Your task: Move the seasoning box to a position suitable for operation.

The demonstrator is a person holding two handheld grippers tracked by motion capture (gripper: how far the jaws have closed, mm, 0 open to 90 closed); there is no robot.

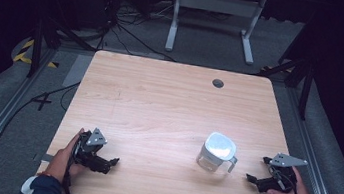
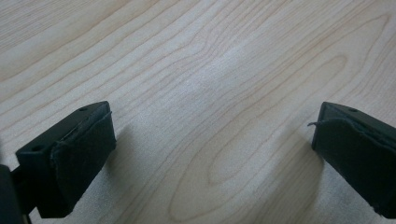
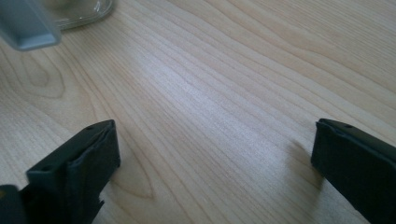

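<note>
High view is showing me a wooden counter (image 1: 159,105) with one clear jug (image 1: 216,152) standing on it, near the front edge and closer to the right side. It is standing upright, and its small handle (image 1: 232,163) is pointing toward the front right corner.

I am resting my right claw (image 1: 256,180) on the counter just beside that handle, not touching it. Its jaws are spread wide with nothing between them. Right gripper view is showing the grey handle (image 3: 29,25) and a bit of the jug's glass bottom (image 3: 84,11) up in the top left corner, so I am aiming a little off to the side.

I am keeping my left claw (image 1: 110,162) near the front left corner, well apart from the jug. It is wide open too, with bare wood between its pads (image 2: 84,149).

I think I am getting ready to grab the jug. To do it well, I should turn the right claw until the handle sits in the middle between the jaws. Then I should slide in slowly and low, and close gently. The jug looks light and smooth, so a bump could push it away or tip it.
</note>
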